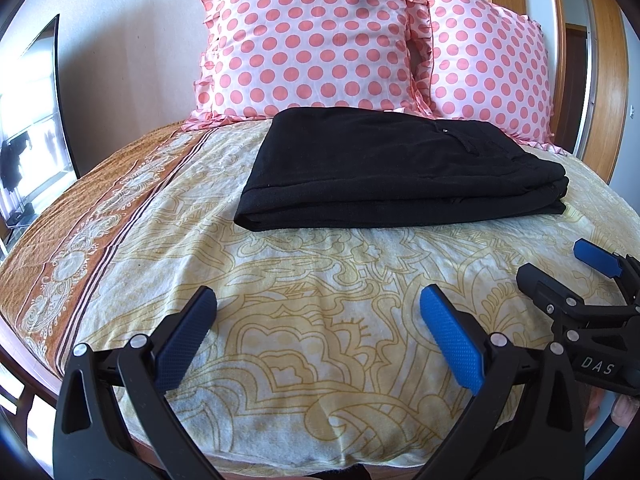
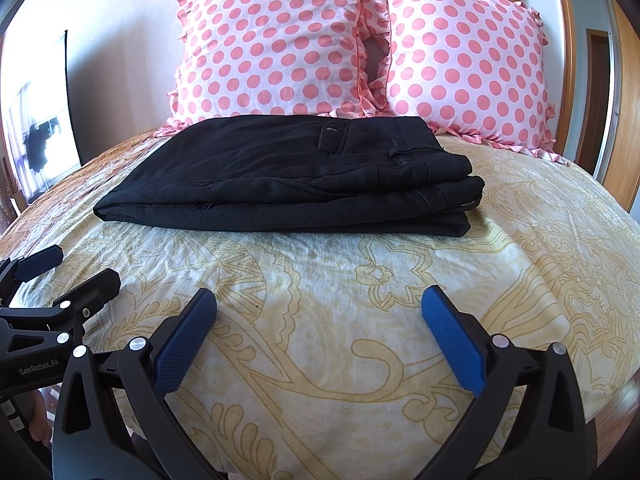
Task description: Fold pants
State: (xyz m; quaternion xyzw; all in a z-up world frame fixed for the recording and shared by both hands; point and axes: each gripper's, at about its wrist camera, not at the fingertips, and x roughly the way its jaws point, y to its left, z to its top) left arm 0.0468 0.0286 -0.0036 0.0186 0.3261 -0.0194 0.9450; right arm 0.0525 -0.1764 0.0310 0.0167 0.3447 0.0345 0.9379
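Note:
Black pants (image 1: 392, 168) lie folded in a flat rectangular stack on the bed, waistband to the right; they also show in the right wrist view (image 2: 296, 176). My left gripper (image 1: 318, 300) is open and empty, well short of the pants, above the bedsheet near the front edge. My right gripper (image 2: 320, 300) is open and empty, also short of the pants. The right gripper shows at the right edge of the left wrist view (image 1: 560, 264), and the left gripper at the left edge of the right wrist view (image 2: 64, 268).
The bed has a cream sheet with yellow patterns (image 1: 320, 340) and an orange border at the left (image 1: 80, 240). Two pink polka-dot pillows (image 1: 312, 40) (image 1: 488, 64) lean behind the pants. A wooden frame (image 1: 560, 20) stands at the right.

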